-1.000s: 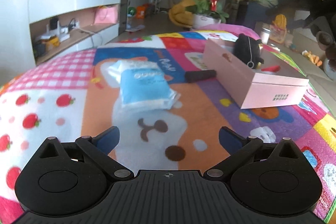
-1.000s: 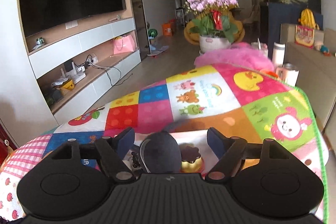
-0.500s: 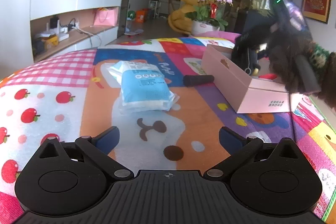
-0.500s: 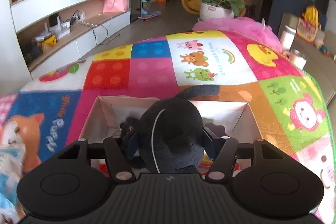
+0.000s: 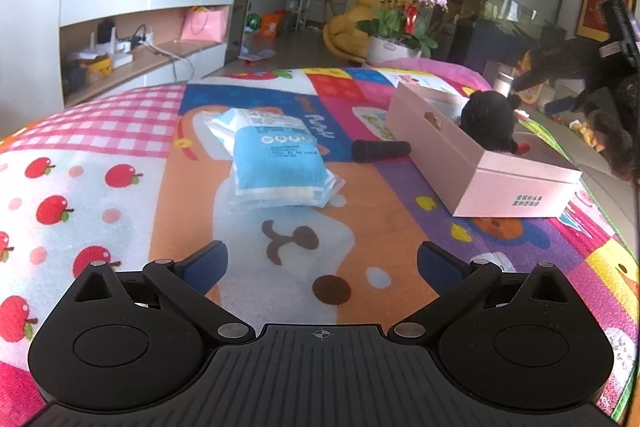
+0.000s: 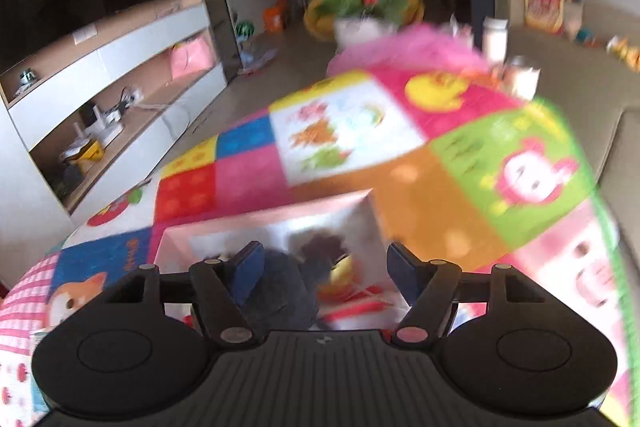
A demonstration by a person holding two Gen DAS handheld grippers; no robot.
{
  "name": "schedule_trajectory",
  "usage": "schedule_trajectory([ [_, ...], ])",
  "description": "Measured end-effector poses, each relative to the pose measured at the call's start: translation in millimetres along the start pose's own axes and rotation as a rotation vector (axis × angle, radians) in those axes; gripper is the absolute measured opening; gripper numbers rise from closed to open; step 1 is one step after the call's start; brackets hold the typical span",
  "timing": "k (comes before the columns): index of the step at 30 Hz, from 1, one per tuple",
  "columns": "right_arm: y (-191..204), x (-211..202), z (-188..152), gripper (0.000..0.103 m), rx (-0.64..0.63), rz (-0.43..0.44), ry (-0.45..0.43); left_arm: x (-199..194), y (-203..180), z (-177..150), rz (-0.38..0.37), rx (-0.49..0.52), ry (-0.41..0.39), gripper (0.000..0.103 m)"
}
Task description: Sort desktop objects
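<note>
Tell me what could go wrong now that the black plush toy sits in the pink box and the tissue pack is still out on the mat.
1. The right gripper is opening with the black plush toy close by its left finger; pulling away could drag the toy out of the pink box.
2. The toy rises above the box wall and may tip over.
3. The black cylinder lies against the box, so sliding the tissue pack may knock it.

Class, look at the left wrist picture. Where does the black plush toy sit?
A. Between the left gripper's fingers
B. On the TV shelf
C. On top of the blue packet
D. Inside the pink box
D: the black plush toy sits inside the open pink box, well away from the blue packet lying on the play mat.
</note>
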State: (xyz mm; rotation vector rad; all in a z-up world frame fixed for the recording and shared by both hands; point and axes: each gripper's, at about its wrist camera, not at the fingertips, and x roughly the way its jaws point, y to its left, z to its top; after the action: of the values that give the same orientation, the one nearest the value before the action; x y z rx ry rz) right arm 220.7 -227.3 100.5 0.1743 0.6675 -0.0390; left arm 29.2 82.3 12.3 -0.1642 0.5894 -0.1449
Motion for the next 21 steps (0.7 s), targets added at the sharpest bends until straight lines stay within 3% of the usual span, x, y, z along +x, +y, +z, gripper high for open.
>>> schedule_trajectory([
  [4, -0.2, -22.4, 10.7, 0.069, -0.005, 0.014, -0.064, 0.8, 1.5, 0.4, 0.0, -0.01, 0.002, 0.103],
  [8, 39.7, -26.5, 8.6, 0.069, -0.077, 0.168, -0.018, 1.4, 1.1, 0.3, 0.002, -0.011, 0.004, 0.103],
  [9, 57.6, -23.7, 4.2, 0.056, -0.118, 0.205, 0.009, 1.3, 0.9, 0.2, 0.002, -0.011, 0.002, 0.103],
  [10, 78.7, -16.8, -0.7, 0.03, -0.163, 0.246, 0.053, 0.9, 0.7, 0.0, 0.003, -0.01, -0.001, 0.103],
  [11, 99.7, -7.2, -5.7, 0.023, -0.198, 0.279, 0.112, 0.9, 0.8, 0.0, 0.003, -0.01, -0.002, 0.103],
  [13, 136.6, 12.9, -13.4, 0.021, -0.243, 0.304, 0.198, 0.4, 1.8, 0.0, 0.001, -0.014, -0.006, 0.103],
  [17, 198.9, 59.2, -37.6, 0.021, -0.411, 0.166, 0.247, -1.8, 3.9, -0.6, 0.002, -0.031, -0.019, 0.103],
  [21, 220.3, 91.7, -57.9, 0.021, -0.517, 0.079, 0.3, -3.7, 5.4, -0.7, -0.006, -0.04, -0.03, 0.103],
])
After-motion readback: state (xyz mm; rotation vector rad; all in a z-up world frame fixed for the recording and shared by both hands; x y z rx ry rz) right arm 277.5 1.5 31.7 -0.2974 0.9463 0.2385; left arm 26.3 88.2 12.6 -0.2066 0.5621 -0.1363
